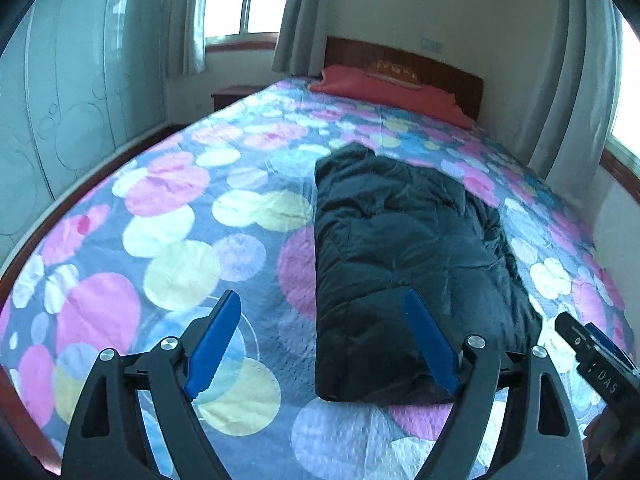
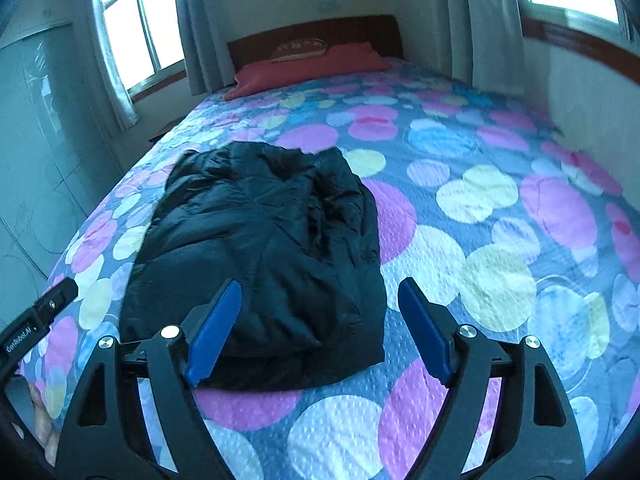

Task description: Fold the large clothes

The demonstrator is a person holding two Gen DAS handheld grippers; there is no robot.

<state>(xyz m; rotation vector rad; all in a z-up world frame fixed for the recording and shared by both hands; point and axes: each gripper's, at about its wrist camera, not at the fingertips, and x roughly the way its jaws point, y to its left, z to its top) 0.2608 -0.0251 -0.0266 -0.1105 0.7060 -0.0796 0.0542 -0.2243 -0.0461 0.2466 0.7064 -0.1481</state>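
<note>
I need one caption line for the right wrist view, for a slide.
Open right claw above a folded black jacket lying on the dotted bedspread.

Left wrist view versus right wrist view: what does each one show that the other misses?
Only the left wrist view shows the dark wooden nightstand beside the bed. Only the right wrist view shows the wood-trimmed window sill along the right wall. Both show the folded black puffy jacket on the circle-patterned bedspread, the red pillow, and both grippers open: left gripper, right gripper.
</note>
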